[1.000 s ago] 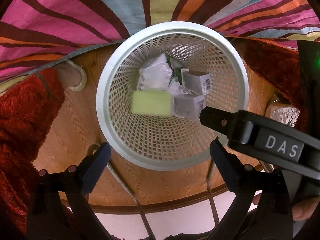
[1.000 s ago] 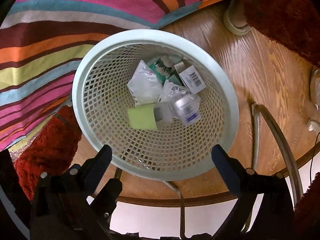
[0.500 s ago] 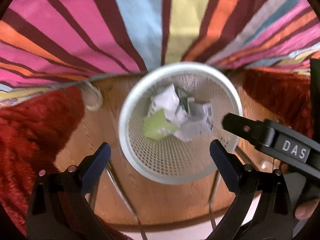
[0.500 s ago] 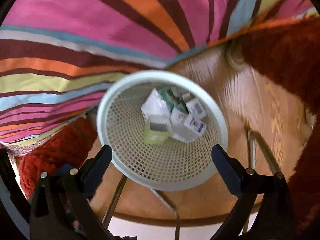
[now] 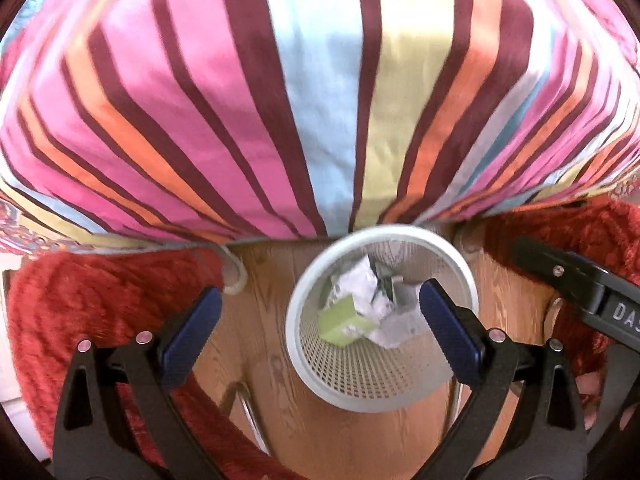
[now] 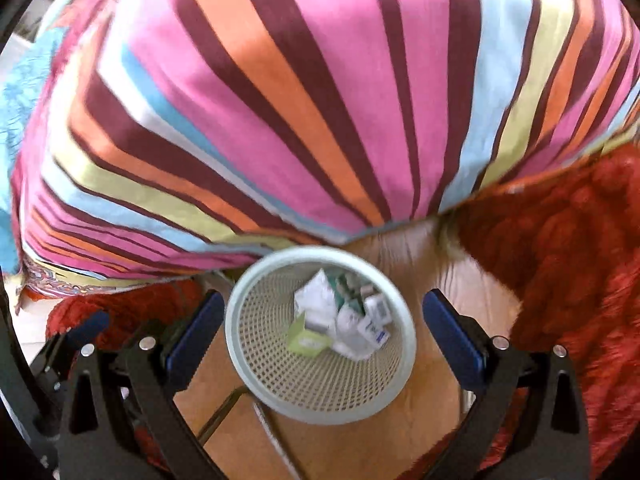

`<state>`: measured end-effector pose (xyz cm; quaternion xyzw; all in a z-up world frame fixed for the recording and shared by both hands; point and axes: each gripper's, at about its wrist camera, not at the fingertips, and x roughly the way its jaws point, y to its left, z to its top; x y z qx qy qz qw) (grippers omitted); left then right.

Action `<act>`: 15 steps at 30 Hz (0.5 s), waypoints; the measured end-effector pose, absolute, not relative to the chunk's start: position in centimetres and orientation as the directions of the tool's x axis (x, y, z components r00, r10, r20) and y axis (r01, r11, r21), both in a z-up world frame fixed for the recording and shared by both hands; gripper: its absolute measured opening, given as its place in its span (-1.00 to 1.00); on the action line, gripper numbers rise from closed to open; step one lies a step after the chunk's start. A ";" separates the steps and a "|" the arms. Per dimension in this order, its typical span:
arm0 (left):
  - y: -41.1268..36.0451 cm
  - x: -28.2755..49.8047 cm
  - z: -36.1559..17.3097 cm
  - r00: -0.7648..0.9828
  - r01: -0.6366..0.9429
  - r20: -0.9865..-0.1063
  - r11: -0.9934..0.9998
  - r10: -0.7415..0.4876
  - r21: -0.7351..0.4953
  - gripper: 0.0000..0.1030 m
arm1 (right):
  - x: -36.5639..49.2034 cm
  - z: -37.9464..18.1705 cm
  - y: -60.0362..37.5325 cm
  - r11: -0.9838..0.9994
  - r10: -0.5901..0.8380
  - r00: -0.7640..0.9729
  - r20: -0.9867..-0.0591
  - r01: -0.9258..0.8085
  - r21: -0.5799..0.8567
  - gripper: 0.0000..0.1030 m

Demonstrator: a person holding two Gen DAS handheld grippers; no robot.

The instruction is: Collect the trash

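Note:
A white mesh wastebasket (image 5: 306,364) stands on the wooden floor below me, also in the right wrist view (image 6: 256,384). Inside lie a green box (image 5: 342,324) (image 6: 306,340), crumpled white paper (image 5: 358,282) (image 6: 314,300) and small white cartons (image 6: 374,326). My left gripper (image 5: 318,330) is open and empty, high above the basket. My right gripper (image 6: 322,334) is open and empty, also above it. The right gripper's black body (image 5: 580,292) shows at the right of the left wrist view.
A striped pink, orange and blue bedspread (image 5: 300,100) (image 6: 300,100) fills the upper half of both views. A red shaggy rug (image 5: 100,300) (image 6: 572,260) lies on both sides of the basket. Chrome chair legs (image 5: 250,416) (image 6: 224,412) cross the wooden floor (image 5: 260,340).
Both grippers have risen away from the basket, which now looks smaller and lower in view. The green box has dropped and settled among the trash. More bedspread shows.

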<state>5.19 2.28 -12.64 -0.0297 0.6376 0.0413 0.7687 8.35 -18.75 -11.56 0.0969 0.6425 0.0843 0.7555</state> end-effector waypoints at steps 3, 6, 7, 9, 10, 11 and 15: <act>2.6 5.2 -10.7 0.243 -0.112 -0.969 0.994 0.044 0.017 0.87 | 8.3 -9.2 -18.8 0.971 0.237 0.245 -0.940 -0.037 0.235 0.85; 2.9 5.3 -8.6 0.307 -0.122 -0.949 0.992 0.069 0.033 0.87 | 8.2 -7.0 -19.0 0.974 0.228 0.321 -0.919 -0.064 0.219 0.85; 2.9 5.3 -7.8 0.329 -0.125 -0.941 0.991 0.078 0.039 0.87 | 8.1 -6.3 -18.9 0.974 0.225 0.345 -0.911 -0.073 0.213 0.85; 2.9 5.3 -6.5 0.364 -0.125 -0.928 0.991 0.085 0.042 0.87 | 7.9 -5.0 -18.9 0.977 0.214 0.389 -0.896 -0.091 0.194 0.85; 2.9 5.2 -5.8 0.383 -0.123 -0.920 0.992 0.086 0.041 0.87 | 7.7 -4.3 -18.9 0.978 0.208 0.412 -0.887 -0.098 0.183 0.85; 2.9 5.2 -5.2 0.398 -0.122 -0.913 0.992 0.086 0.041 0.87 | 7.6 -3.7 -18.8 0.979 0.204 0.430 -0.879 -0.106 0.175 0.85; 2.6 4.9 -2.9 0.453 -0.113 -0.887 0.993 0.084 0.037 0.87 | 7.3 -1.6 -18.6 0.981 0.193 0.490 -0.850 -0.123 0.152 0.85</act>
